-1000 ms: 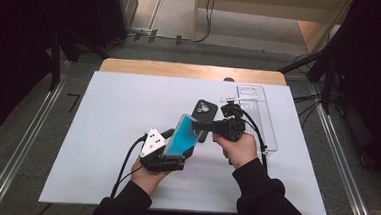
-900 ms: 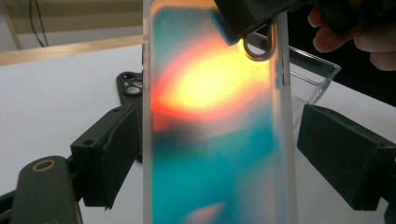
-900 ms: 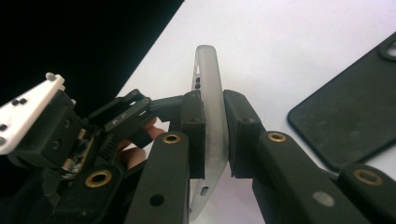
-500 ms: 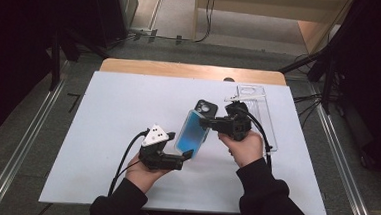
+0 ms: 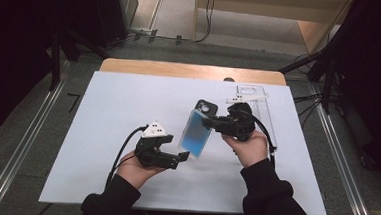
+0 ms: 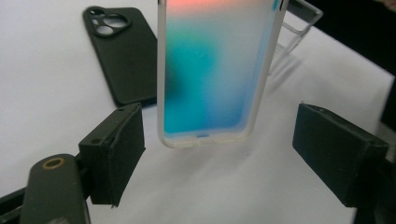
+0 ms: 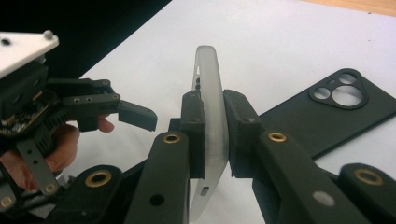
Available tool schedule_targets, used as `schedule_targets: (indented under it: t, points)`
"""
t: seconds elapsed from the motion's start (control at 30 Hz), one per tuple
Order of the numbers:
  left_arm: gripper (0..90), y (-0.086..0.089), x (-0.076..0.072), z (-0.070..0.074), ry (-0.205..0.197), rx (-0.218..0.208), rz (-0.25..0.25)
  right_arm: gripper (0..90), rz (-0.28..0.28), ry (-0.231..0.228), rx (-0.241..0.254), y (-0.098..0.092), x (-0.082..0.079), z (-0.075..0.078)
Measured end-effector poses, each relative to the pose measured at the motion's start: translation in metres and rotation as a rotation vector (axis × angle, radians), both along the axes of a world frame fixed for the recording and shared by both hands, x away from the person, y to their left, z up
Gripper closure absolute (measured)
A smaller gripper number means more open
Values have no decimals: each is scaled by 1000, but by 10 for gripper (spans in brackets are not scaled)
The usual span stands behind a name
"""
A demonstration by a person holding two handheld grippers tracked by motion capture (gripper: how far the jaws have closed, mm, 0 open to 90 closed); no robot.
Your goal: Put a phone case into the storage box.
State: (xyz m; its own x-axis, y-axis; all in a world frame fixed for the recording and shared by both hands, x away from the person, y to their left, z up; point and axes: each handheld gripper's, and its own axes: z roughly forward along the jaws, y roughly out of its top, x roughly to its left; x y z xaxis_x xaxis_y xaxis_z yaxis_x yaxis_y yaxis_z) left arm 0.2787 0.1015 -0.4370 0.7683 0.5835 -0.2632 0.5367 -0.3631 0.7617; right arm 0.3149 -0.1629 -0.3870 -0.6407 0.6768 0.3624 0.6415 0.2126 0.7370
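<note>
A phone point(image 5: 197, 133) with a blue-teal screen and a frosted clear case hangs tilted over the white mat. My right gripper point(image 5: 211, 123) is shut on its upper part, and both pads press its faces point(image 7: 210, 93) in the right gripper view. My left gripper point(image 5: 178, 151) stands open by the phone's lower end point(image 6: 215, 70). Its jaws have just been closing a little. The phone's bottom edge sits just beyond the gap and touches neither pad. A black phone case point(image 5: 206, 108) lies flat on the mat behind the phone, camera cut-outs up point(image 6: 126, 51) point(image 7: 322, 112).
A clear plastic tray point(image 5: 256, 104) lies at the back right of the white mat point(image 5: 102, 122), close behind my right hand. A wooden table edge point(image 5: 190, 71) runs along the far side. Cables trail from both grippers toward the person.
The phone in my right gripper has shifted slightly right and away from my left gripper, which earlier stood right at its lower end. The left hand has hardly moved.
</note>
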Motion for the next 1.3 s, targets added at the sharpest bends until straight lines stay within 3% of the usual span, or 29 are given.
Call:
schedule_targets:
  t: [0.13,0.27,0.4,0.63,0.8,0.87,1.17,1.3]
  points:
    - [199,4,3,2,29,5,-27,770,24,-7,-6,-1,-1,1]
    - [213,6,5,7,30,58,-50,770,66,-29,-23,-2,-2,2]
    - [239,11,7,12,23,30,-65,770,104,-58,-34,-4,-3,3]
    - [245,14,10,20,11,43,-105,770,209,-98,-75,-3,-4,3]
    - [245,18,18,25,54,19,-145,770,261,-115,-85,-4,-5,4]
    - [283,19,20,27,44,24,-152,770,277,-117,-85,-4,-5,4]
    - [287,22,24,39,-8,3,-227,770,374,-143,-79,-1,-5,4]
    - [288,20,27,43,-8,6,-266,770,427,-153,-82,3,-2,5]
